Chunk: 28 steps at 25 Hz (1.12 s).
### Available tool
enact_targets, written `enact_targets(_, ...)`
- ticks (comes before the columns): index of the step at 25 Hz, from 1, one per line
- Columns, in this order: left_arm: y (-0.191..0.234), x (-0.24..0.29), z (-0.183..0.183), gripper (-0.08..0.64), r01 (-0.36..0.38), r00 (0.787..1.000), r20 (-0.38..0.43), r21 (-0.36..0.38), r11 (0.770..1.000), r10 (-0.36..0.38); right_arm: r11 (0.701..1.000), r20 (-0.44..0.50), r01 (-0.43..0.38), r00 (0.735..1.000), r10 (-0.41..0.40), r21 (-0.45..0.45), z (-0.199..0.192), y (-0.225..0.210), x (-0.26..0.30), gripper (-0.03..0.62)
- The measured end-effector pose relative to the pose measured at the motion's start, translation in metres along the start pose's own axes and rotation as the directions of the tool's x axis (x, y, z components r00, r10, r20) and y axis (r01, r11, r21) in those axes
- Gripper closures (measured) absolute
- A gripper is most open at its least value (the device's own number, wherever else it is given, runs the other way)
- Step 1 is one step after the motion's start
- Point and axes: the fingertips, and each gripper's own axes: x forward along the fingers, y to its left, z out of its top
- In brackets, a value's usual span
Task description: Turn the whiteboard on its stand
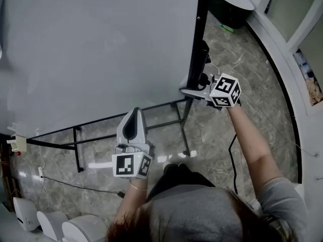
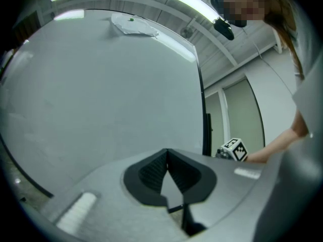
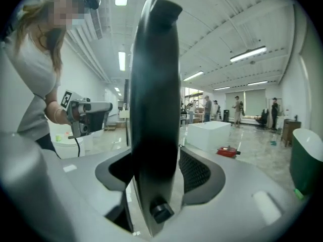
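Note:
The whiteboard (image 1: 101,49) is a large grey panel that fills the upper left of the head view and most of the left gripper view (image 2: 101,84). Its black side frame (image 1: 198,39) runs down its right edge. My right gripper (image 1: 189,91) straddles that frame (image 3: 154,74) just above a black knob (image 3: 160,212). A thin gap shows beside its right pad, so the jaws are open around the frame. My left gripper (image 1: 132,112) hangs below the board's lower edge, pointing up at the panel. Its pads (image 2: 151,170) meet at the tips with nothing between them.
The stand's black legs and crossbars (image 1: 126,130) spread over the marble floor under the board. A black cable (image 1: 75,185) trails across the floor, with white bins (image 1: 50,221) at bottom left. A dark bin (image 1: 229,4) stands beyond the frame. A white box (image 3: 209,134) and people are far off.

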Motion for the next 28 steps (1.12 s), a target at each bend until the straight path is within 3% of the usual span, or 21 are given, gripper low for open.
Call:
enact_targets(2,-0.001,-0.003,0.001,0.565,-0.003,1.000,0.005,0.002,1.000,0.003,0.990,0.018,0.143,0.990,-0.143,0.019,-0.004,-0.006,-0.019,0.347)
enact_targets(3,-0.002,-0.004,0.000,0.565,-0.004,1.000,0.007,0.002,1.000,0.004,0.972,0.036,0.232,0.972,-0.234,0.039,-0.005,-0.007,-0.032,0.356)
enact_targets(5,-0.004,-0.005,0.000,0.565,-0.003,1.000,0.010,-0.001,1.000,0.003,0.910,0.094,0.390,0.910,-0.404,0.139,-0.006,-0.003,-0.060,0.355)
enact_targets(7,-0.008,-0.004,0.000,0.565,0.006,1.000,0.015,-0.002,1.000,-0.006,0.860,0.167,0.439,0.857,-0.488,0.259,0.001,0.017,-0.077,0.394)
enact_targets(9,-0.015,-0.002,0.000,0.565,0.022,1.000,0.020,0.002,1.000,-0.022,0.848,0.221,0.431,0.835,-0.504,0.307,0.016,0.045,-0.079,0.481)
enact_targets(11,-0.023,-0.001,-0.001,0.565,0.038,0.999,0.023,0.007,0.999,-0.039,0.855,0.257,0.419,0.828,-0.498,0.306,0.035,0.069,-0.072,0.597)
enact_targets(14,-0.038,0.000,-0.007,0.565,0.058,0.998,0.016,0.015,0.998,-0.058,0.876,0.289,0.386,0.837,-0.464,0.289,0.059,0.097,-0.055,0.597)
enact_targets(17,-0.052,-0.003,-0.015,0.565,0.073,0.997,-0.004,0.018,0.997,-0.073,0.902,0.268,0.382,0.865,-0.425,0.200,0.068,0.121,-0.038,0.598)
enact_targets(28,-0.074,-0.040,-0.027,0.565,0.069,0.998,0.009,0.013,0.998,-0.069,0.924,0.278,0.333,0.884,-0.376,0.188,0.058,0.162,-0.036,0.598)
